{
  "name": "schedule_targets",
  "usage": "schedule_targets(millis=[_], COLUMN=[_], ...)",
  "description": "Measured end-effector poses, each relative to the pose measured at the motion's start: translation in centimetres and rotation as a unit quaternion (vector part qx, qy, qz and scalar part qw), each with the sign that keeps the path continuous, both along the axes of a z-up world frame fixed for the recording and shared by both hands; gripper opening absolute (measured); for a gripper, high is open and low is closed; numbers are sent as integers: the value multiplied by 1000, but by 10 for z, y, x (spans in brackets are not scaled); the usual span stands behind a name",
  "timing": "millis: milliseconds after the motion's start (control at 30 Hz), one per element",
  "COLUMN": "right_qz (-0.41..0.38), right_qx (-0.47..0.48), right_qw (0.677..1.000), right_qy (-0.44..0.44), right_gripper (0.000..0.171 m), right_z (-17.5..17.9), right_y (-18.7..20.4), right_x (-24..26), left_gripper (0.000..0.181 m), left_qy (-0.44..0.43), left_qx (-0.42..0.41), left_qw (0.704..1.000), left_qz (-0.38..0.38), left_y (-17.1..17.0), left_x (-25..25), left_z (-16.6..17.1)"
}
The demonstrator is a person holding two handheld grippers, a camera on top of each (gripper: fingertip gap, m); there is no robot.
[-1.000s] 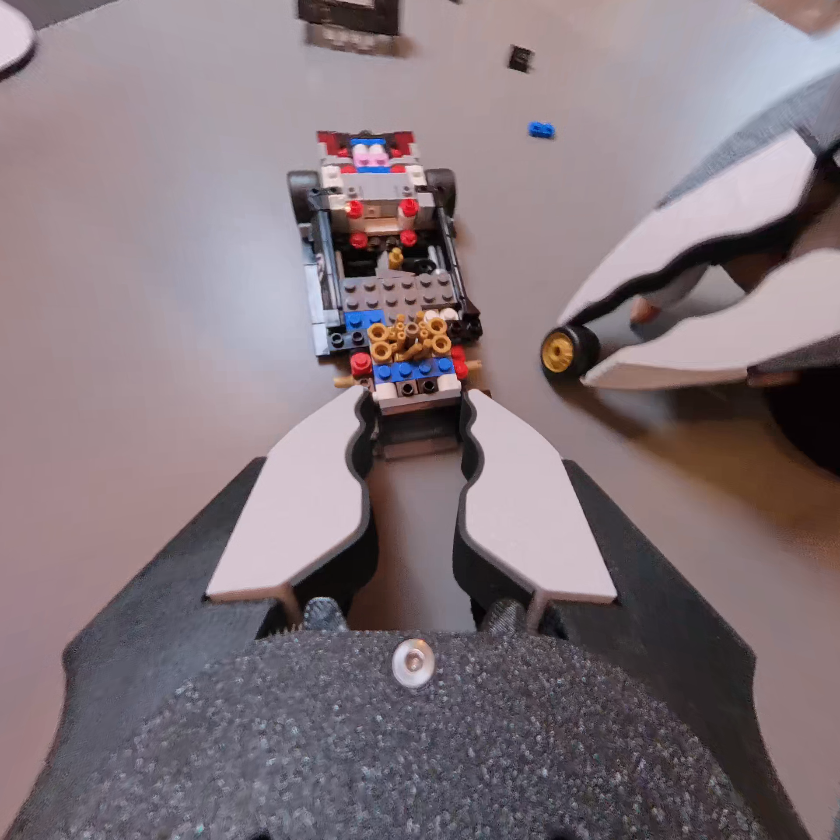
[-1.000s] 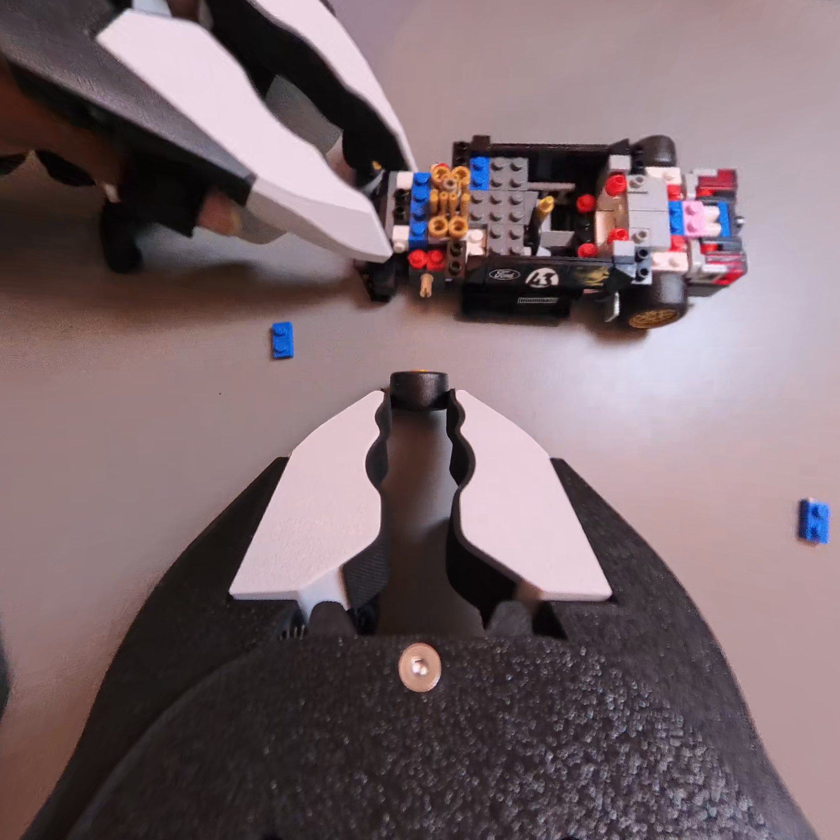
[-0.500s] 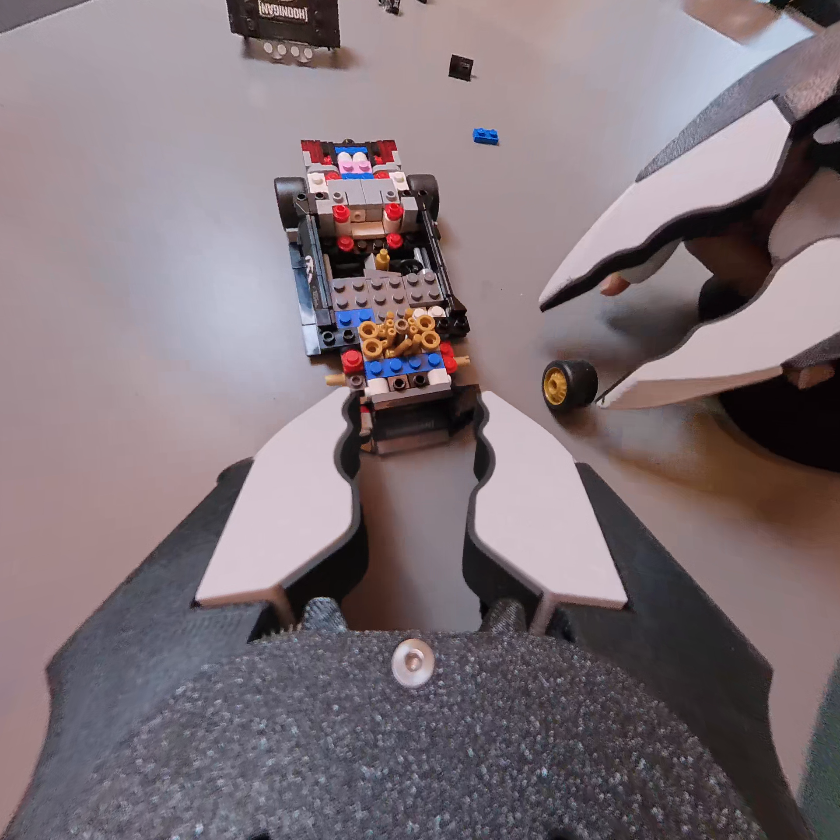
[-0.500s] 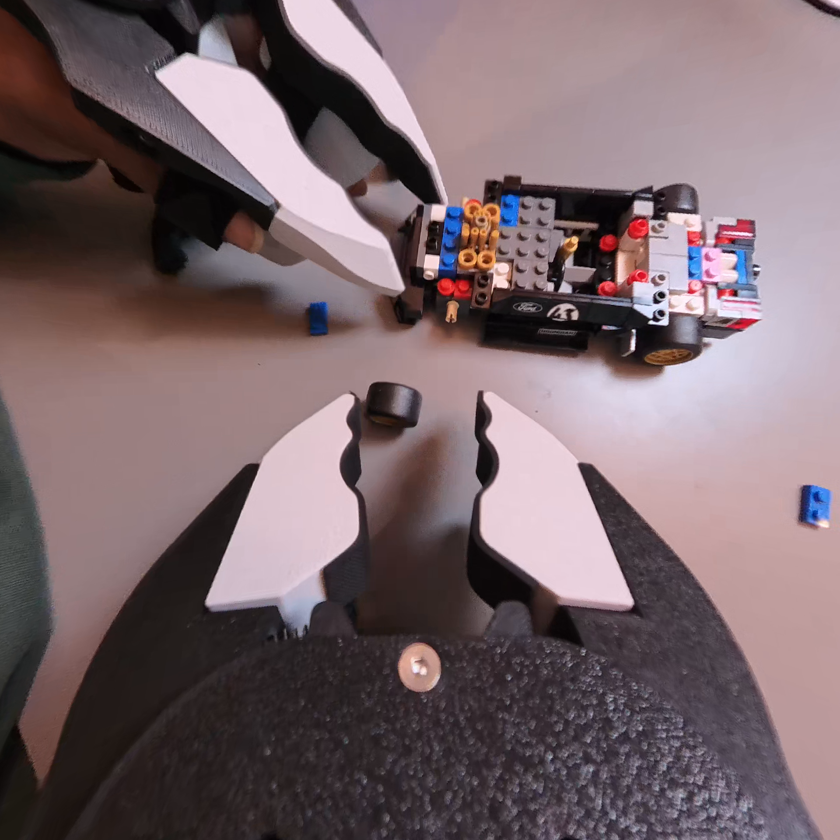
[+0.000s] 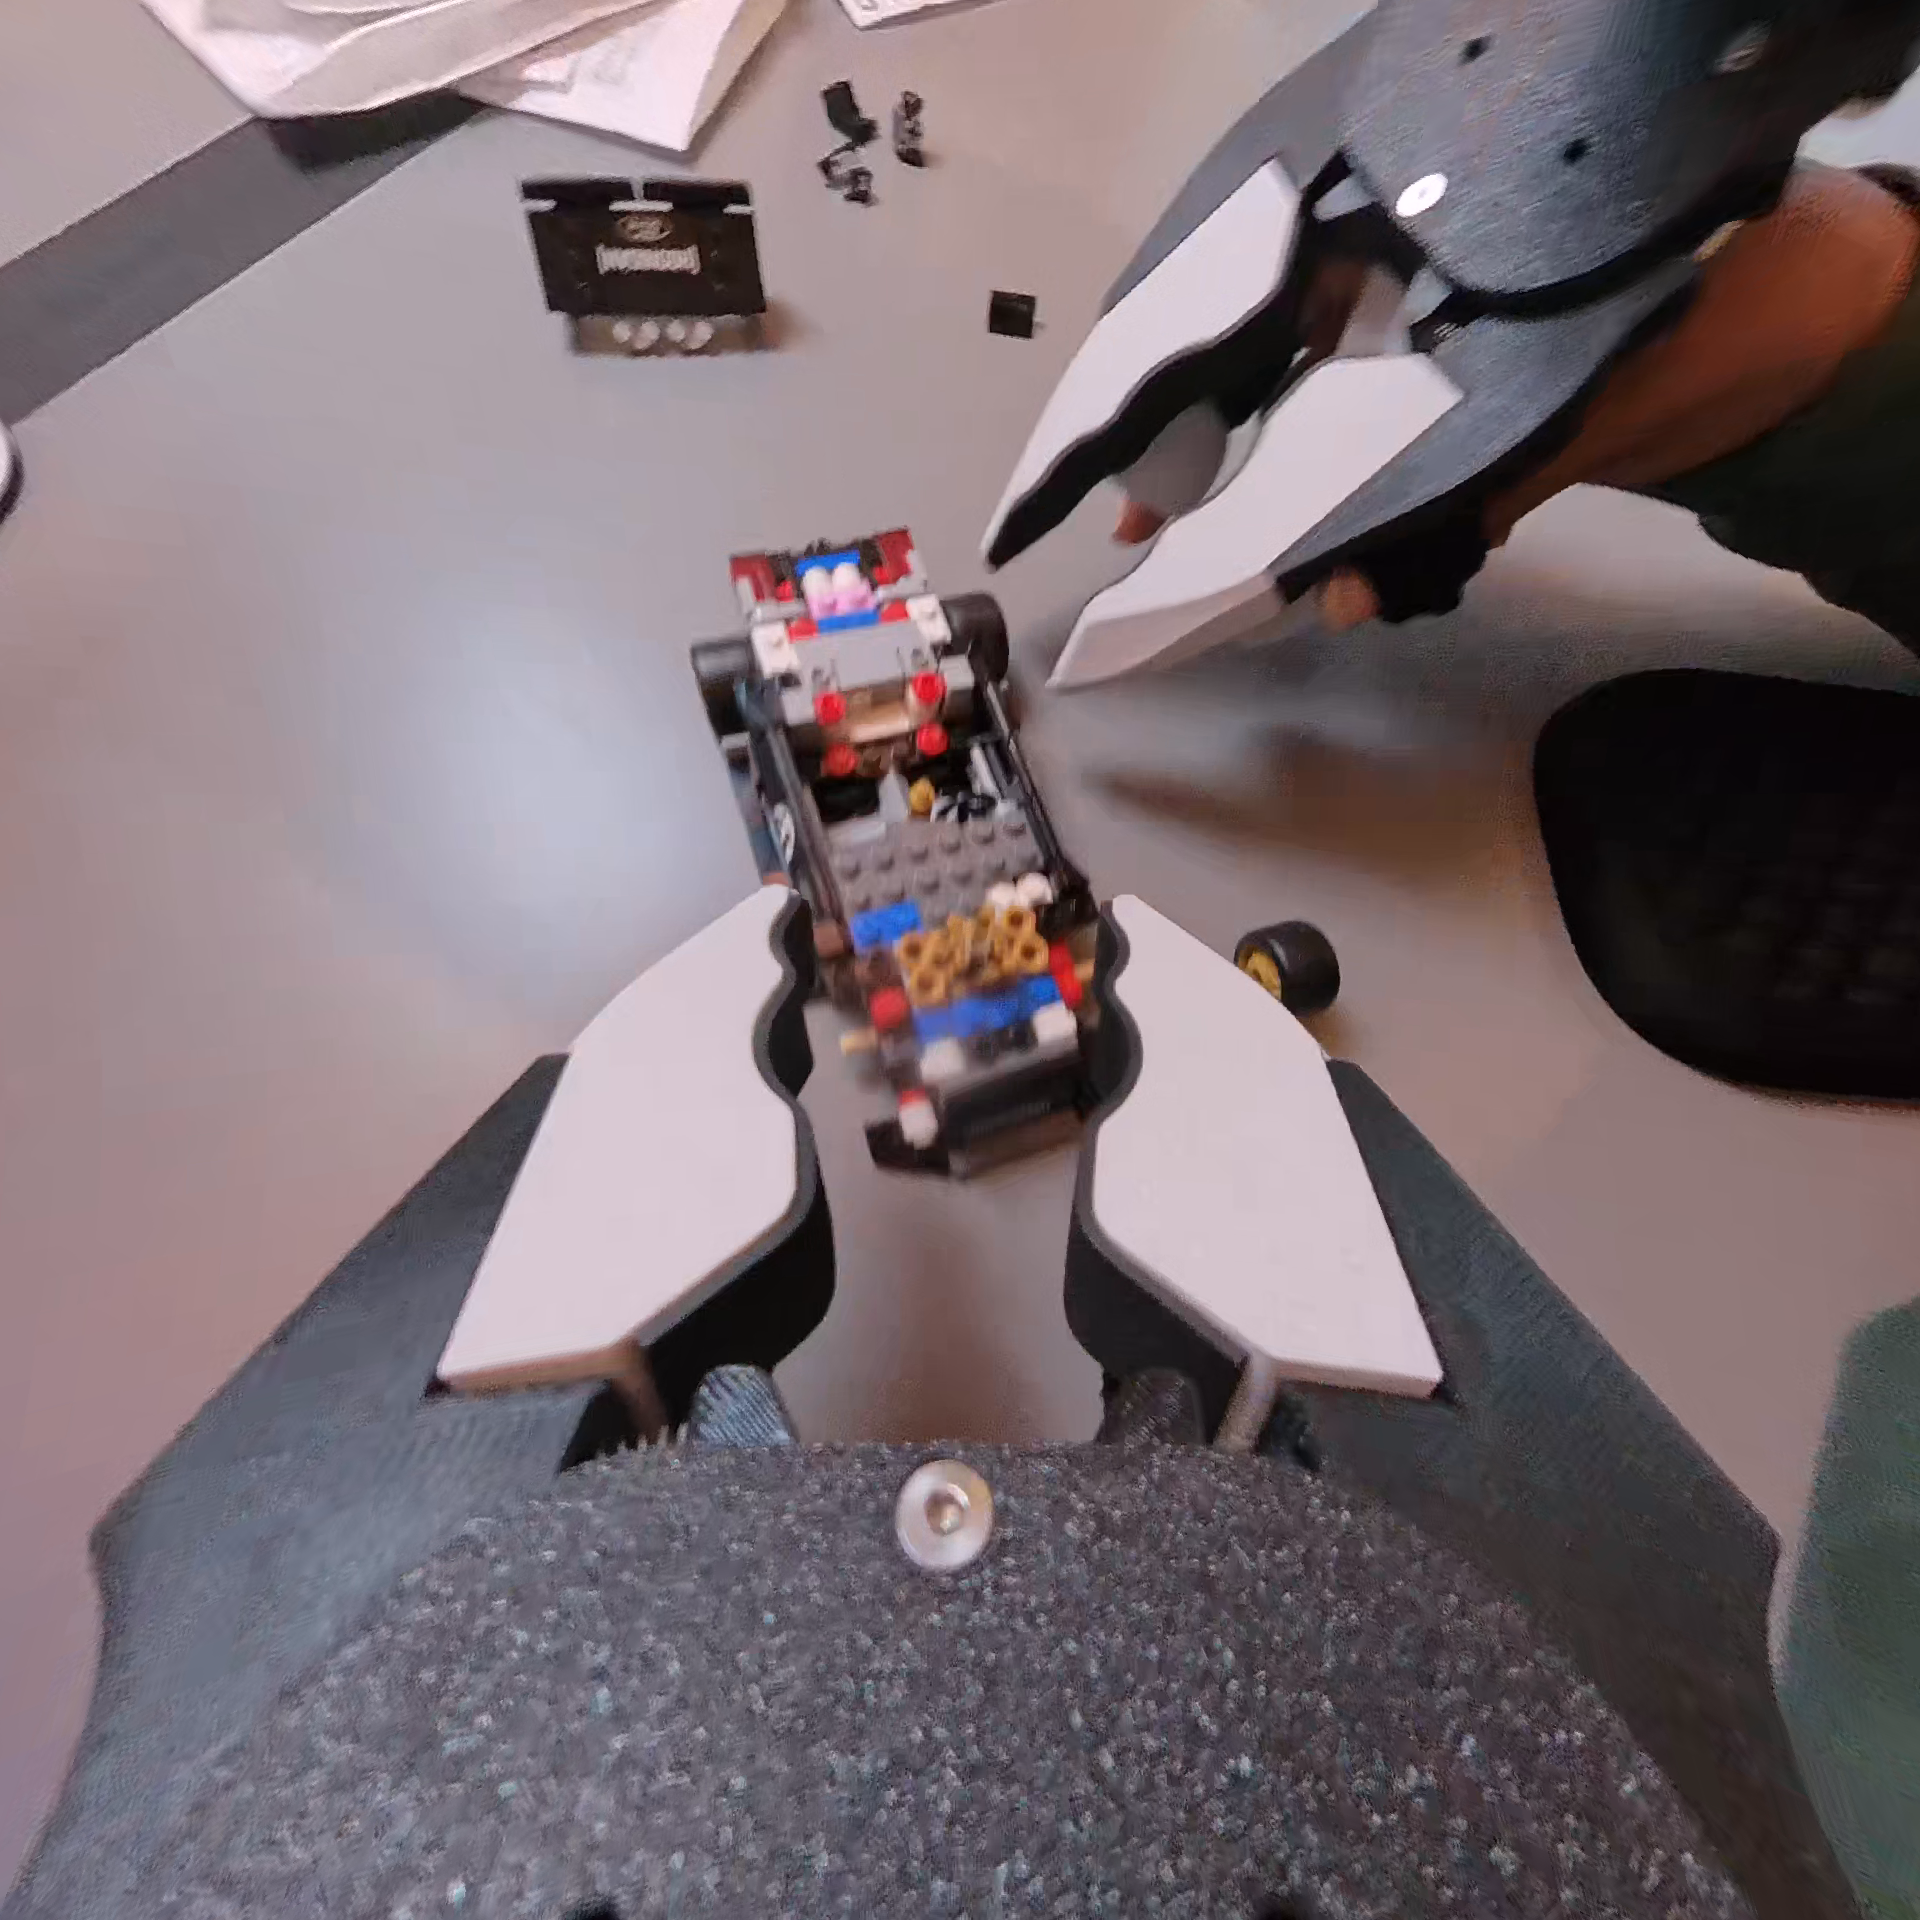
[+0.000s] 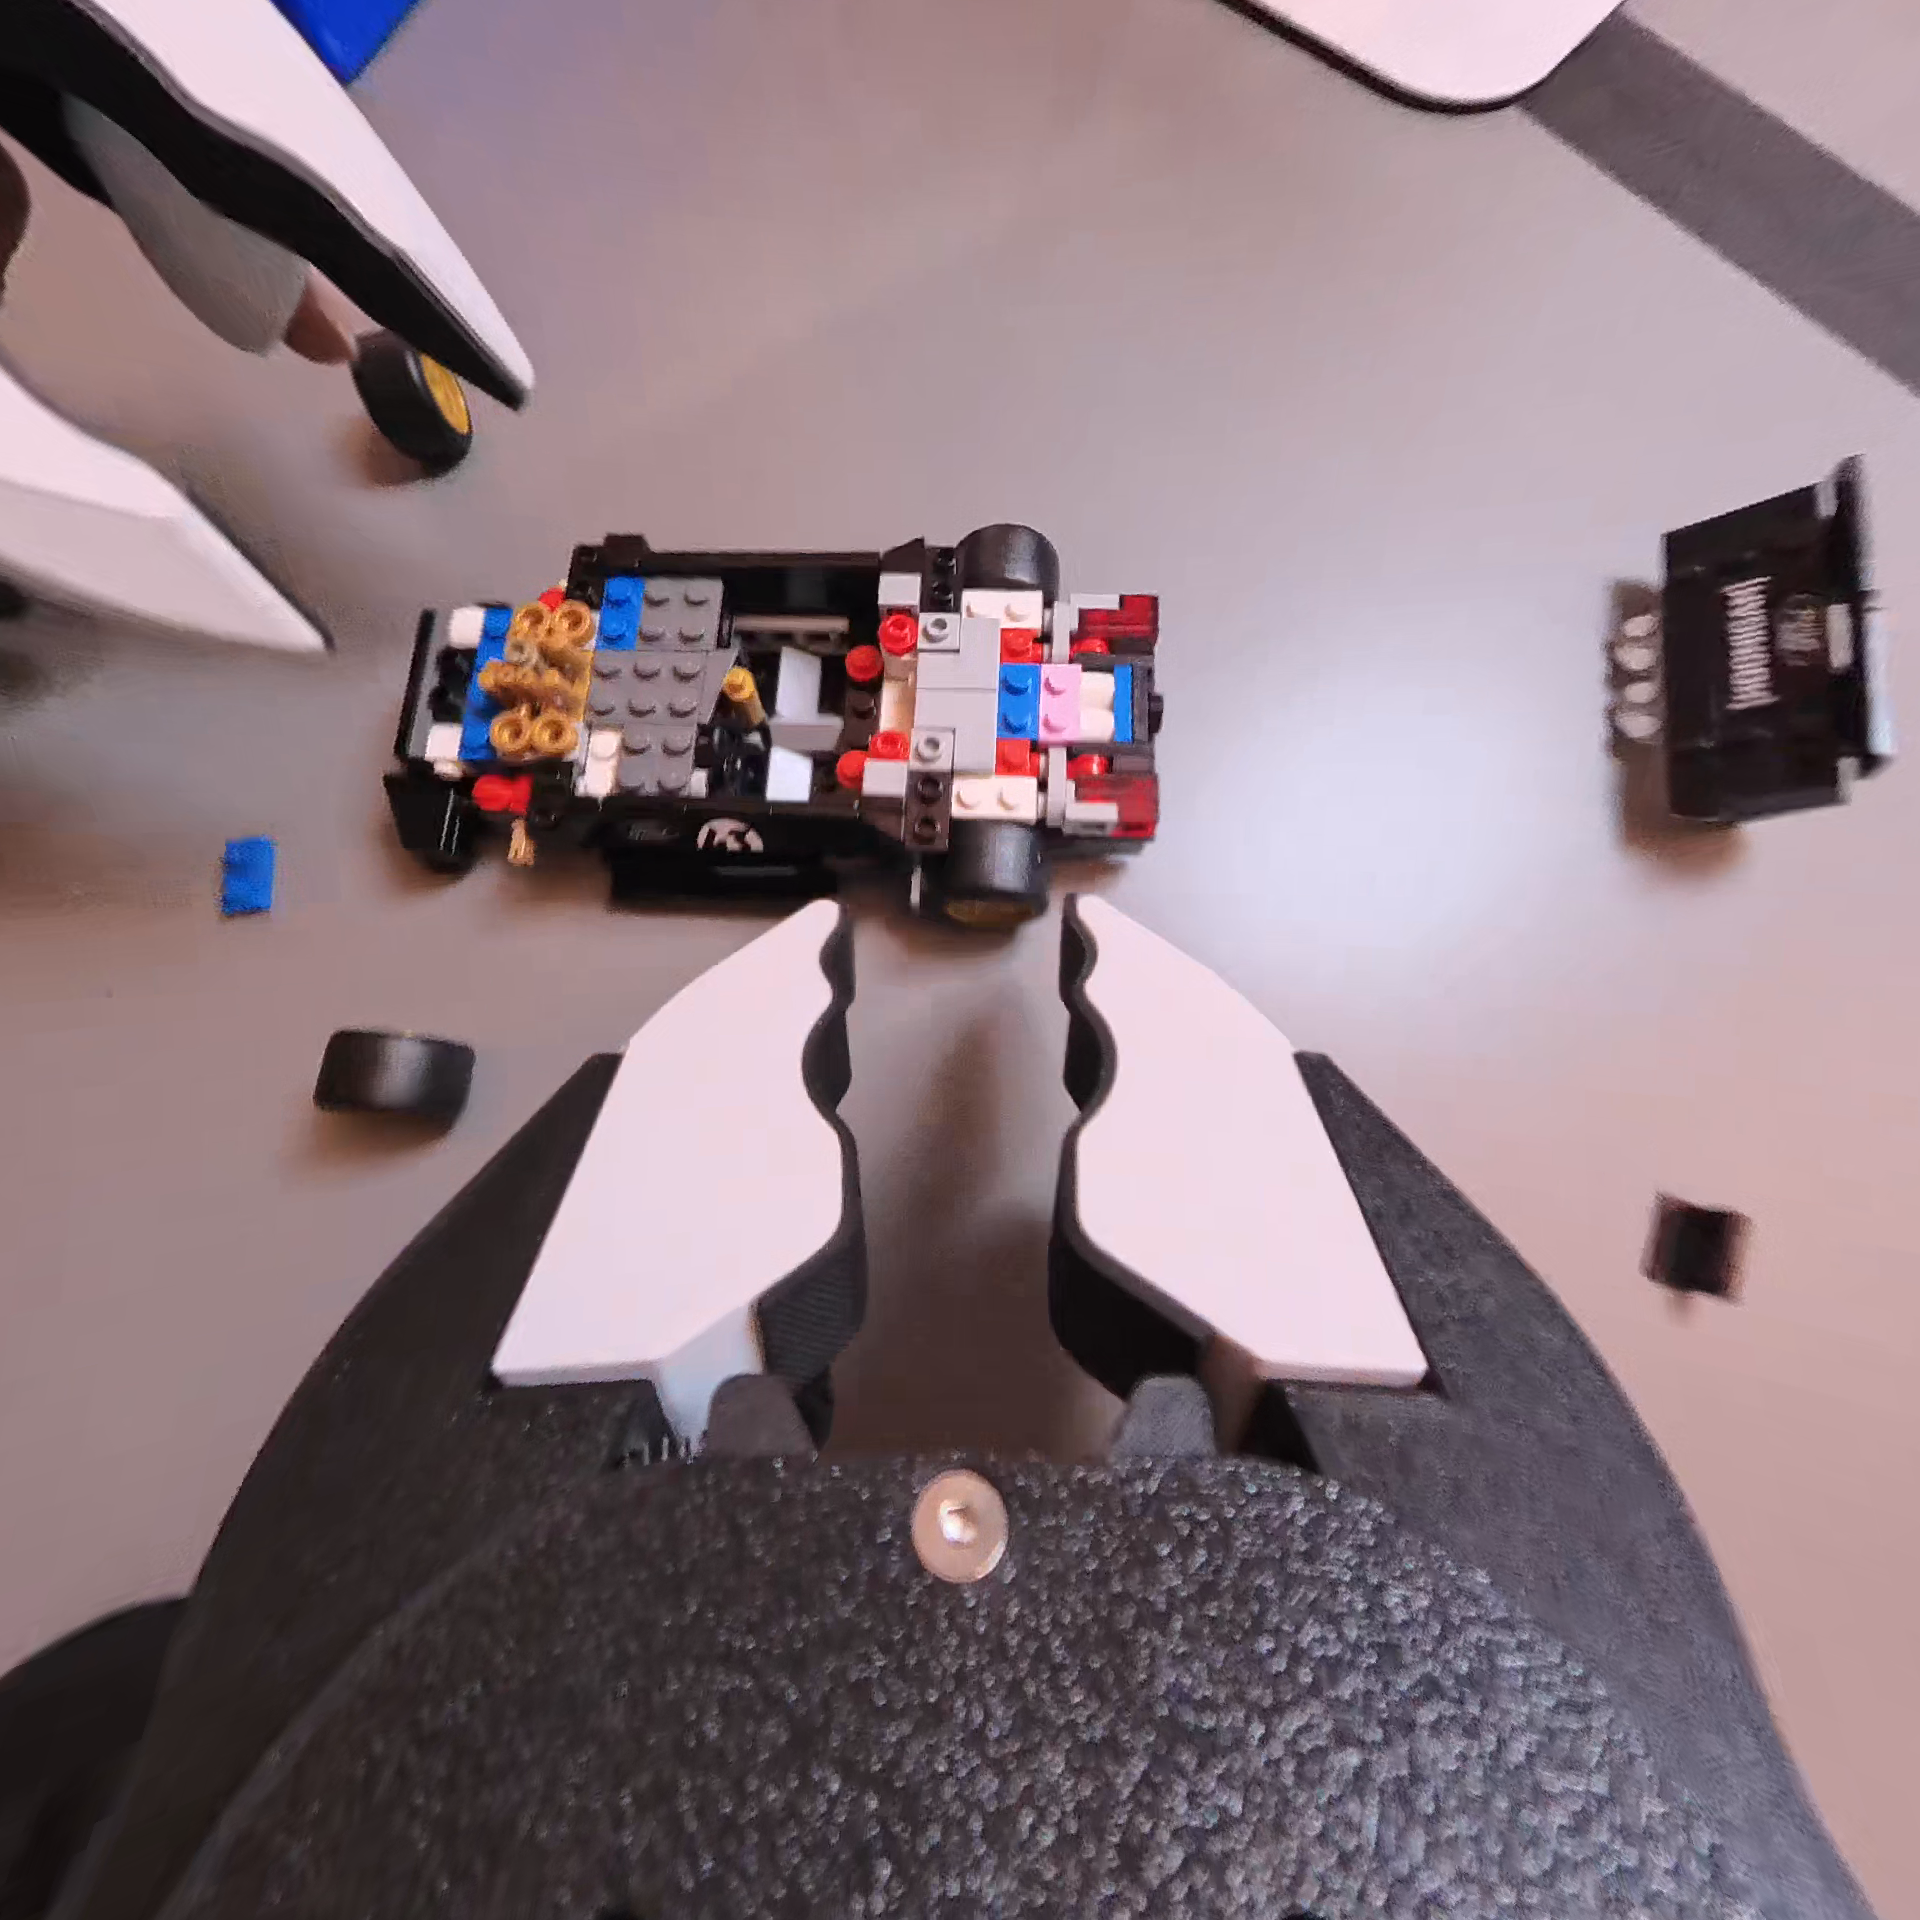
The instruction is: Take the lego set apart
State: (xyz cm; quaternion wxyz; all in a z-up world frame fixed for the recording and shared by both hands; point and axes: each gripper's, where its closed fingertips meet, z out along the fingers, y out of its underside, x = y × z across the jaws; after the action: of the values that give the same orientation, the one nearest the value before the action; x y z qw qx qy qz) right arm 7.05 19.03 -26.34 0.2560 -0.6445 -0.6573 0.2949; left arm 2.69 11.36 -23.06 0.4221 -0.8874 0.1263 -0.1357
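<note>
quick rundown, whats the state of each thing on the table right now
lego car: roof off, front wheels missing, rear wheels on
left hand-held gripper: open, fingers straddling the car's front end
right hand-held gripper: open, empty, near a rear wheel
loose wheel: detached, on the table
second loose wheel: detached, on the table
black roof panel: removed, lying apart

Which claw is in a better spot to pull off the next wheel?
Probably the right gripper: open, its fingertips sit right in front of the car's back wheel. The left gripper straddles the front.

lego car (image 6: pixel 769 717) | roofless, upright | front wheels seemingly off
</note>
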Motion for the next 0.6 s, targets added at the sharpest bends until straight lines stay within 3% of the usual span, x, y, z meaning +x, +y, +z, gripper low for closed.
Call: schedule_targets(millis=[133,267,400,600], right_qz=[-4,30,45,29], right_qx=[-56,-39,-26,3], right_qw=[998,999,998,999], right_qy=[-17,-20,-27,-26], right_gripper=[34,28,27,25], right_z=[-9,-13,-14,-14], right_y=[2,3,4,4], right_x=[-9,-11,-13,-11], left_gripper=[47,46,29,24], left_qy=[33,92,172,203], left_qx=[-34,-95,-112,-115], left_qw=[997,985,973,969], left_qz=[-55,-111,-107,-86], left_y=[30,41,49,53], left_x=[21,38,30,22], left_z=[-3,-29,-42,-44])
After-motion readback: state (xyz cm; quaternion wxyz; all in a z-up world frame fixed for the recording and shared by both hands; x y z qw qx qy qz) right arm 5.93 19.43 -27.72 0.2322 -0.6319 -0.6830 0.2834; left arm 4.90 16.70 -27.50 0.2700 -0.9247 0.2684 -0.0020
